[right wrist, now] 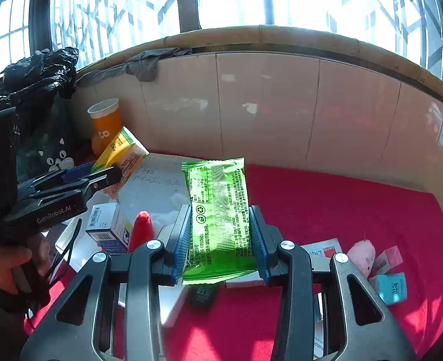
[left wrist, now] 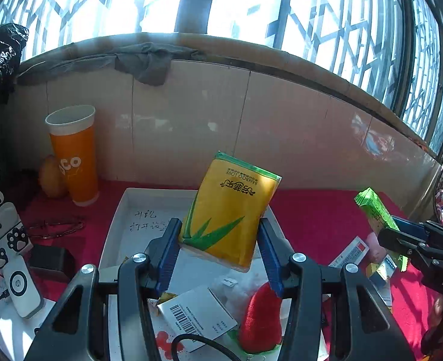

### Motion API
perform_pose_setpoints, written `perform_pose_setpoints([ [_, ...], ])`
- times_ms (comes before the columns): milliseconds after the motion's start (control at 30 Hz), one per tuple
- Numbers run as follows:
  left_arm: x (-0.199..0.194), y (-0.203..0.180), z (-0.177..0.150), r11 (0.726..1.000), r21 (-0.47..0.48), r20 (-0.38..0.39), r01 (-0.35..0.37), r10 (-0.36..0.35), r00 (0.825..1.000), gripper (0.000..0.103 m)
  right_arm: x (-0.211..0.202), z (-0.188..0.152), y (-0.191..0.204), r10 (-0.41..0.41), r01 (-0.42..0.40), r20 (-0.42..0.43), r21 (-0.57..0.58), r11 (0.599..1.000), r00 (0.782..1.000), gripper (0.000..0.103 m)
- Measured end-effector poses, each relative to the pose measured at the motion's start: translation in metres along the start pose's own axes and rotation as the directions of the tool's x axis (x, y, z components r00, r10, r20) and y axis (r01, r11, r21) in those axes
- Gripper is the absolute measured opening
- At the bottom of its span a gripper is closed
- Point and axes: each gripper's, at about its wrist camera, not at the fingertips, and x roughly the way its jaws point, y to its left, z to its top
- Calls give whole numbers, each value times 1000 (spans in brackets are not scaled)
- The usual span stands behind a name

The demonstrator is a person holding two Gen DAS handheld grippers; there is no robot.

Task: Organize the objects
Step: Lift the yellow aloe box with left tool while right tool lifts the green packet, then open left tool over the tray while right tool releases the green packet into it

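My left gripper is shut on a yellow and green tissue pack and holds it tilted above a white tray. The pack also shows in the right wrist view. My right gripper is shut on a green snack packet, held upright above the red tablecloth. In the left wrist view that packet is at the right, beside the tray.
The tray holds a red plush strawberry, a barcode card and papers. An orange cup stands at back left by the tiled wall. Small boxes and a pink plush lie on the cloth at right.
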Motion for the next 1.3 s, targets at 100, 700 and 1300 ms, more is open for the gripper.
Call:
perform_pose_setpoints([
  [100,11,28,11,998,-48,-27,-30,29,999,51,24,11,10,23,-23,-12,-3,1000,1000,37],
  [700,46,43,1,991,-22,-75,-134,132,988,76,136,11,60,104,-105,-136,3,995,985,63],
  [1300,-17,23,-6,975,-102,81,-197,206,975,103,57,-15,43,107,-108,9,51,993,994,94],
])
